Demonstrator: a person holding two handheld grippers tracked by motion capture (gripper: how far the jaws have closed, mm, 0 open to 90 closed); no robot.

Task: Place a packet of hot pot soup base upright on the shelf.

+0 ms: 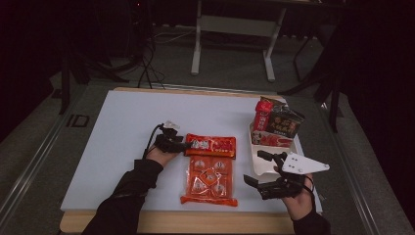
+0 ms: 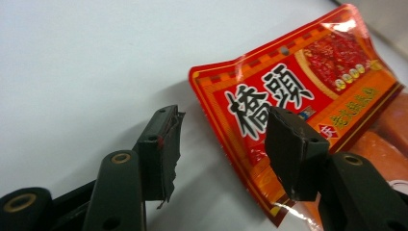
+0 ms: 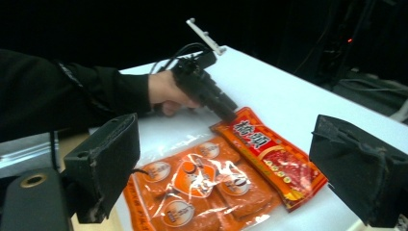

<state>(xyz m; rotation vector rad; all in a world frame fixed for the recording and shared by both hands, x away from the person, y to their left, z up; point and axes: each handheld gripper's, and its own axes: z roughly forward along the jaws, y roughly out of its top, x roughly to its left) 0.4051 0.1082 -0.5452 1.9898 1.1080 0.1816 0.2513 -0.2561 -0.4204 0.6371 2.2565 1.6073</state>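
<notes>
A red sachet [image 1: 210, 145] is seen lying flat on the white surface [image 1: 122, 132], its long lower edge touching or slightly overlapping a clear orange multipack [image 1: 209, 180] placed just nearer the person. A white tray [image 1: 257, 166] of upright snack packets stands to the right of the sachet.

The left tool [image 1: 182, 145] is held at the sachet's left short end. In the left gripper view the jaws are seen about half open, straddling the sachet's [image 2: 288, 110] corner; one pad appears to lie over the printed face, the other over bare surface, and nothing is yet clamped. The right tool [image 1: 254, 169] is held to the sachet's right, beside the tray, jaws apart and empty.

The sachet is judged light, thin and floppy, with a glossy film that is likely slippery. Its sealed border looks flattest and firmest, so the left end seam is judged the best place to be pinched. If lifted by one end, the sachet can be expected to sag and swing.
</notes>
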